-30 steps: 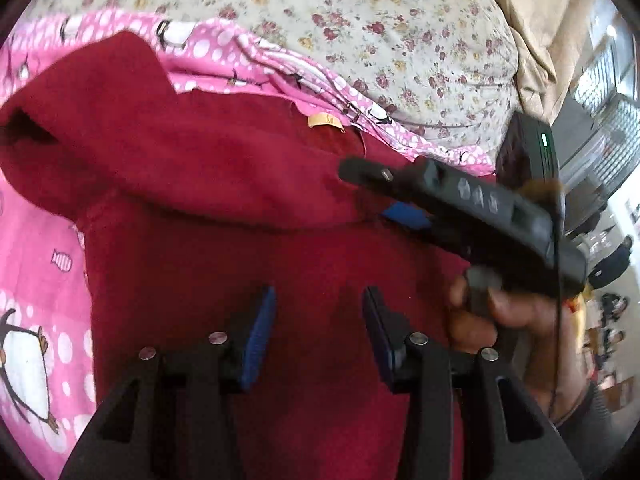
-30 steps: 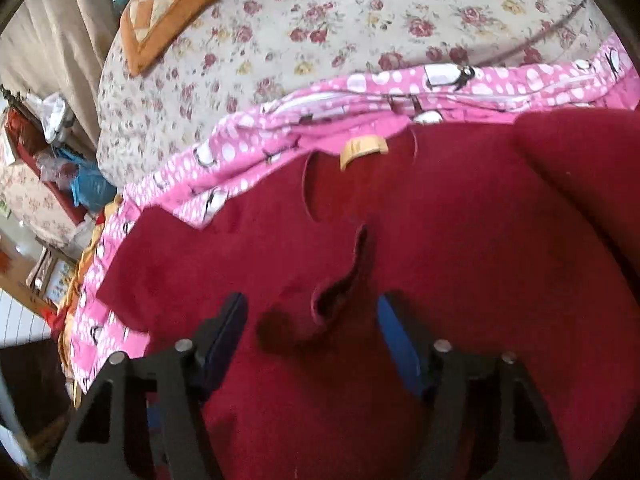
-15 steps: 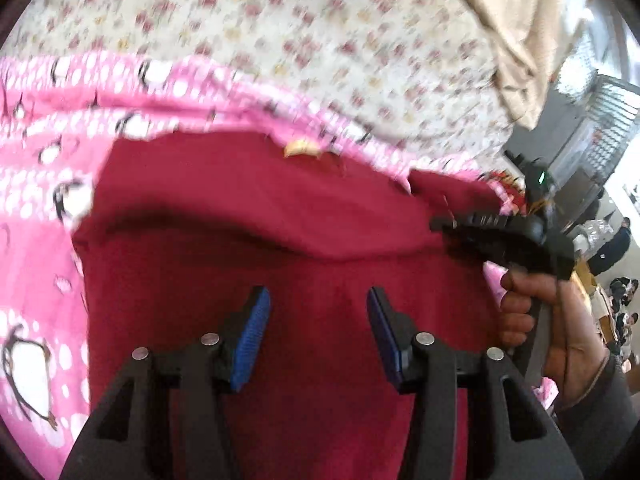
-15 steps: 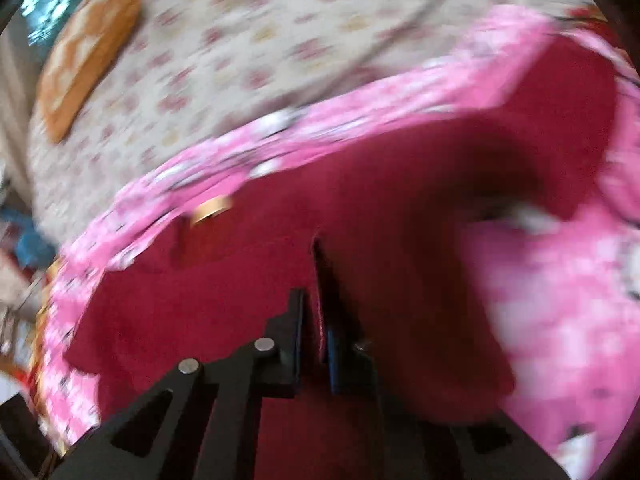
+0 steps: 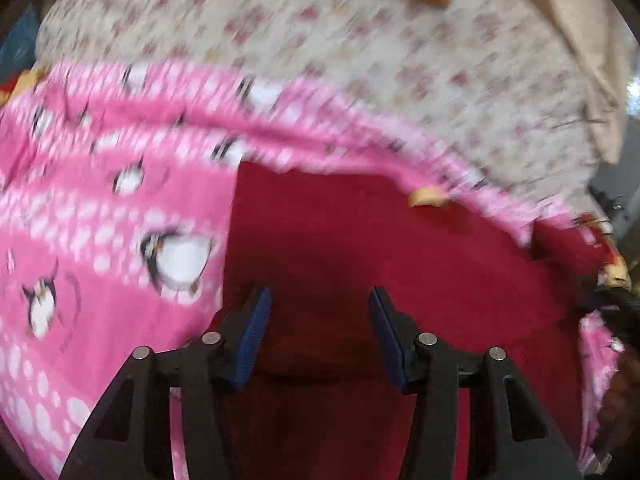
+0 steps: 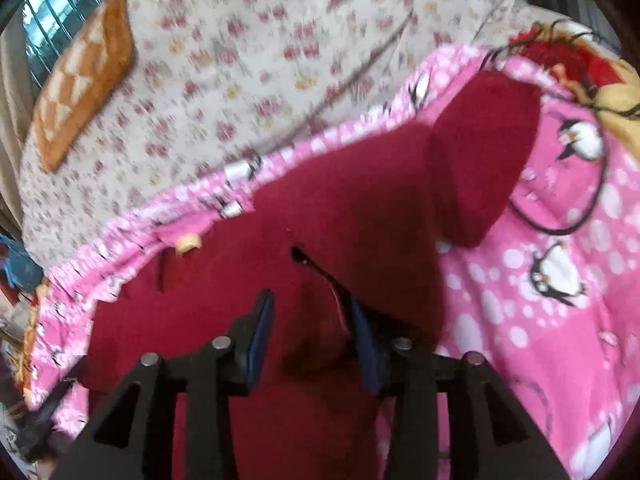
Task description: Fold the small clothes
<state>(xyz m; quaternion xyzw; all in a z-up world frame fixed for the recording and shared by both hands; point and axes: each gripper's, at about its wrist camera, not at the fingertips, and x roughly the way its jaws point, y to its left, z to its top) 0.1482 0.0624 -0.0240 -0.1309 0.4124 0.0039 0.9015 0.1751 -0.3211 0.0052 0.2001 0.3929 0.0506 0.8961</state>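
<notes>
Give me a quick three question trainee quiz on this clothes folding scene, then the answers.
1. True or false: the red garment lies on a pink penguin blanket.
2. Which colour is the small tag at the garment's neckline: A yellow, B green, C black?
3. What does the floral sheet carry at its far corner?

Key: 1 true. 2 A. 3 An orange patterned cushion.

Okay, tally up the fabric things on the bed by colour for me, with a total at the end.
Dark red: 1, the small garment being folded.
Pink with penguins: 1, the blanket under it.
Cream floral: 1, the bedsheet.
Orange and cream checked: 1, the cushion.
Red and yellow print: 1, a cloth at the blanket's far edge, only partly visible.
Total: 5
</notes>
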